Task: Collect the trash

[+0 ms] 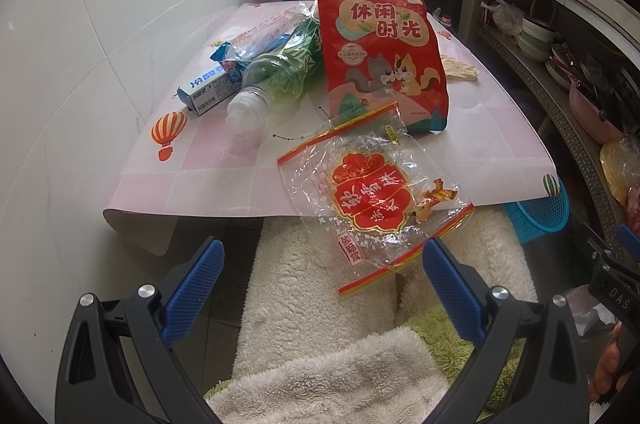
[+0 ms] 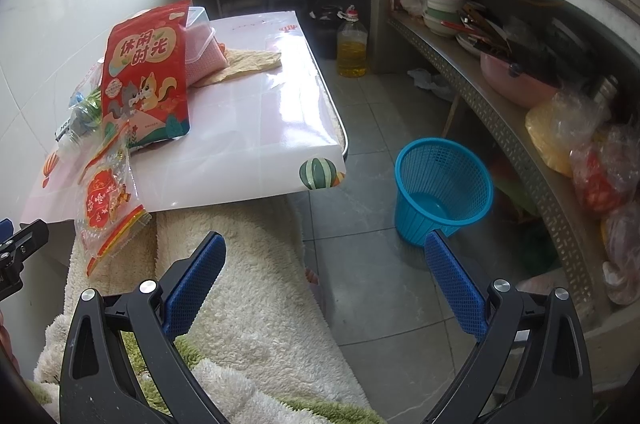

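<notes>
Where the left wrist camera looks along its fingers, we see the left gripper (image 1: 322, 288) with its blue pads spread wide and nothing between them, hanging over a fluffy cream fabric (image 1: 312, 288) below the table's near edge. On the table (image 1: 208, 180), covered in a pale pink patterned sheet, the trash lies in a loose group. A clear zip bag (image 1: 372, 196) with a red and gold print sits nearest us, its lower half overhanging the table edge just ahead of the fingers. Behind it a red snack pouch (image 1: 384, 52) stands upright. To its left an empty plastic bottle (image 1: 276, 76) with a green label lies on its side, cap end towards us, beside a small blue and white carton (image 1: 210, 90). A crumpled tan wrapper (image 1: 460, 68) lies to the right of the pouch. A blue mesh basket (image 1: 538, 212) peeks out under the table's right corner.

Through the right wrist camera, we find the right gripper (image 2: 324, 284) likewise wide apart and empty, held over the same cream fabric and the grey tiled floor (image 2: 372, 288). The blue mesh basket (image 2: 444, 184) stands on that floor, right of the table, nothing visible inside it. The red snack pouch (image 2: 146, 72) and the clear zip bag (image 2: 108, 200) sit at the table's left side, well apart from the basket.
</notes>
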A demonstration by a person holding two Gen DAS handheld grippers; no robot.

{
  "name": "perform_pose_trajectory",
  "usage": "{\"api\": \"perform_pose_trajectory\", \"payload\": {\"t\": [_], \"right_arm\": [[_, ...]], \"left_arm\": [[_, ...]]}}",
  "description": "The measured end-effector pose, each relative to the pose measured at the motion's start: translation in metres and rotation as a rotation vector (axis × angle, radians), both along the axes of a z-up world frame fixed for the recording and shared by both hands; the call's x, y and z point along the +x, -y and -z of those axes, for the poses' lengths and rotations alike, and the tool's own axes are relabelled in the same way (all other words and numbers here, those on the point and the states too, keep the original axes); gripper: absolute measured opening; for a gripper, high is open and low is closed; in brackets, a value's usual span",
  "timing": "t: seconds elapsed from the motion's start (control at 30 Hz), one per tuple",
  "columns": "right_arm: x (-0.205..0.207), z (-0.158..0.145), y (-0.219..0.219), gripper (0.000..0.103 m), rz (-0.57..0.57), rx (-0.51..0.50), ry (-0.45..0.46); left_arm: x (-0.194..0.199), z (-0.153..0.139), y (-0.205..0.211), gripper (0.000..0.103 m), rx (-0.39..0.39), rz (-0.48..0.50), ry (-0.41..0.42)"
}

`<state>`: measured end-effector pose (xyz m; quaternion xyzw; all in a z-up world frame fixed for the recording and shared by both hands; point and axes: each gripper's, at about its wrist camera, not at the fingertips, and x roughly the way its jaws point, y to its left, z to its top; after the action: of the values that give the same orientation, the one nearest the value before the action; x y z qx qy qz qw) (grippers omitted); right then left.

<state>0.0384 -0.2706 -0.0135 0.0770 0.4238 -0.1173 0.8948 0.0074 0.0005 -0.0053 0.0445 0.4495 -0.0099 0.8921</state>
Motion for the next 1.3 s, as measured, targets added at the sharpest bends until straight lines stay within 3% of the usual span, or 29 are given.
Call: {"api": "perform_pose_trajectory", "payload": {"t": [1.0,1.2,1.3], "right_arm": [[0.02,0.008,-0.007,0.095,-0.024,-0.017,-0.034],[0.04,-0.005,-0.019,0.095,-0.098,-0.042,0.023],[0.052,-0.012,-0.034,0.095,-0.173,-0.036,0.055]], "left_arm": [[0.016,0.018,-0.015,0.097,-0.042,-0.008,-0.049],[0.023,0.015,-0.03,0.097,-0.015,0.017,0.045],[0.025,0.014,-0.041,0.097,-0.057,0.045,0.1]]}}
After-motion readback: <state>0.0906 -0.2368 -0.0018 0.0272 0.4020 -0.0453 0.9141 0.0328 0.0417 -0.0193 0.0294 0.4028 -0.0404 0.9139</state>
